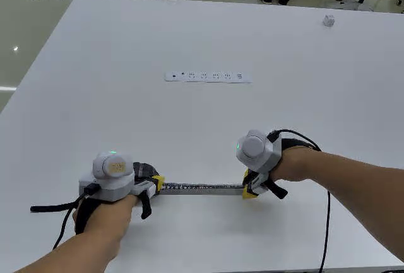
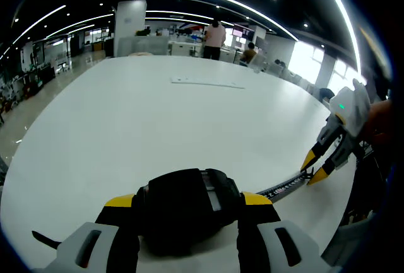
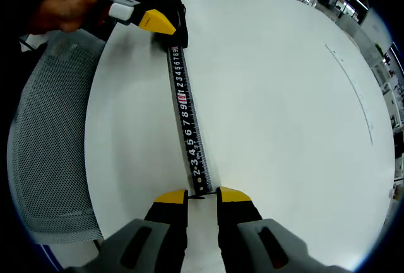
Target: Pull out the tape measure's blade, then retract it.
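My left claw (image 2: pixel 189 200) holds the black case (image 2: pixel 186 216) of the tape measure, with its yellow tips closed on both sides of it. From the case the blade (image 3: pixel 187 121) is pulled out straight, numbers facing up, low along the white surface (image 1: pixel 208 121). I cannot tell if it touches. My right claw (image 3: pixel 202 195) is narrow and pinches the end of the blade between its tips. The whole tape measure is on the near side of the power strip (image 1: pixel 207 77), well apart from it and about parallel to it.
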